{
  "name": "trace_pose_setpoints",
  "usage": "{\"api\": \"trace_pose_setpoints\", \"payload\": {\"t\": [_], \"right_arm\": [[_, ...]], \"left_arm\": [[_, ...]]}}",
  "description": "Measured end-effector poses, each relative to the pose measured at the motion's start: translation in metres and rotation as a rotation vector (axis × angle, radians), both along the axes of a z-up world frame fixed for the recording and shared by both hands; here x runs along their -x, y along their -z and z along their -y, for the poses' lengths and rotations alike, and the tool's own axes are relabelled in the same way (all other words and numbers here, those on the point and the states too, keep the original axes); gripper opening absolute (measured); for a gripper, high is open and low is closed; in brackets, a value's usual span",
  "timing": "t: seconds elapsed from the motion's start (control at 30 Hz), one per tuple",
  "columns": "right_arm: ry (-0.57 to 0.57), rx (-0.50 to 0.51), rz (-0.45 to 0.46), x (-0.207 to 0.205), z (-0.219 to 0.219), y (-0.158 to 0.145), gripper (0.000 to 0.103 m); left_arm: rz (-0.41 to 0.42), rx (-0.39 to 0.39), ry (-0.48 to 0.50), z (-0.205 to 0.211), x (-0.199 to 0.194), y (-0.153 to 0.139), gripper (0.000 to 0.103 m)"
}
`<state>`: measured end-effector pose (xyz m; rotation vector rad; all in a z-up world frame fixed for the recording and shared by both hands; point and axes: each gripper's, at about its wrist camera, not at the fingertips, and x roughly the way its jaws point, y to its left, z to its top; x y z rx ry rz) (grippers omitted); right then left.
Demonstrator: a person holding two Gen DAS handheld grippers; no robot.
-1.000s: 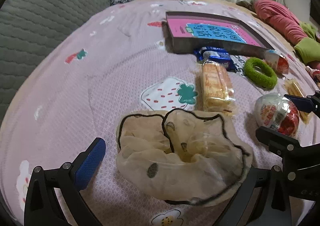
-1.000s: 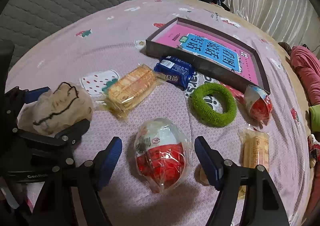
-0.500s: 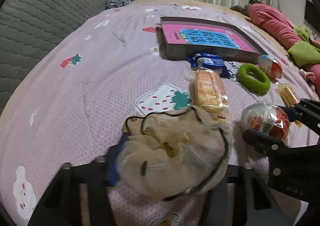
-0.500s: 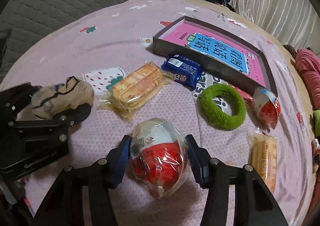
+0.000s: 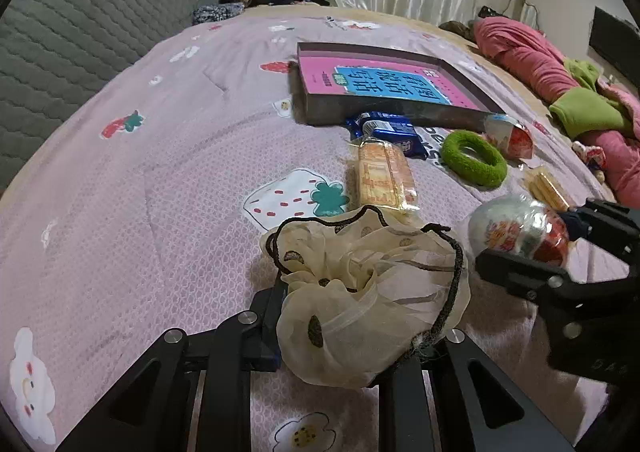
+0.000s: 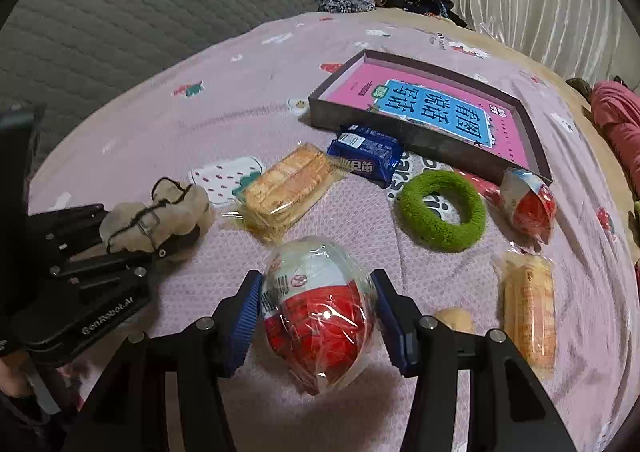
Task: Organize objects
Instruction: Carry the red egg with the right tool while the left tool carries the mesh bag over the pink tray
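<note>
both grippers (image 6: 316, 316) are black angular frames with silver screws, blue ribbed pads (image 6: 245, 318) and white lettering.

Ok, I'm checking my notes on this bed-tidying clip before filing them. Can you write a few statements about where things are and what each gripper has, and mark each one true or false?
1. The left gripper is shut on the cream sheer fabric scrunchie. True.
2. The right gripper grips the fuzzy green ring. False: its pads press the red-and-white wrapped egg; the ring lies apart on the pink bedspread.
3. The blue snack packet lies inside the dark shallow box. False: it lies on the bedspread against the box's outer wall.
4. A pink-and-blue book lies in that box. True.
5. The clear pack of orange crackers is untouched by either gripper. True.
</note>
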<state>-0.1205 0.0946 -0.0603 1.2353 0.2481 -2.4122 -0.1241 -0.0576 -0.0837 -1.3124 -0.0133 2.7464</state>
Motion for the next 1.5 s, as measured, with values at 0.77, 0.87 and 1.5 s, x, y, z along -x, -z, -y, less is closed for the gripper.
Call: {"api": "trace_pose_setpoints", "payload": {"t": [0.77, 0.87, 1.5], "right_arm": [[0.085, 0.091, -0.121, -0.013, -0.054, -0.064, 0.055], [0.093, 0.094, -0.13, -0.011, -0.062, -0.07, 0.055], [0.094, 0.105, -0.191, 0.026, -0.091, -0.107, 0.055]], "left_arm": [[-0.109, 0.045, 0.011, -0.044, 0.01, -0.087, 0.021], [-0.119, 0.045, 0.016, -0.05, 0.016, -0.097, 0.021], [-0.127, 0.066, 0.034, -0.074, 0.065, -0.119, 0.022]]}}
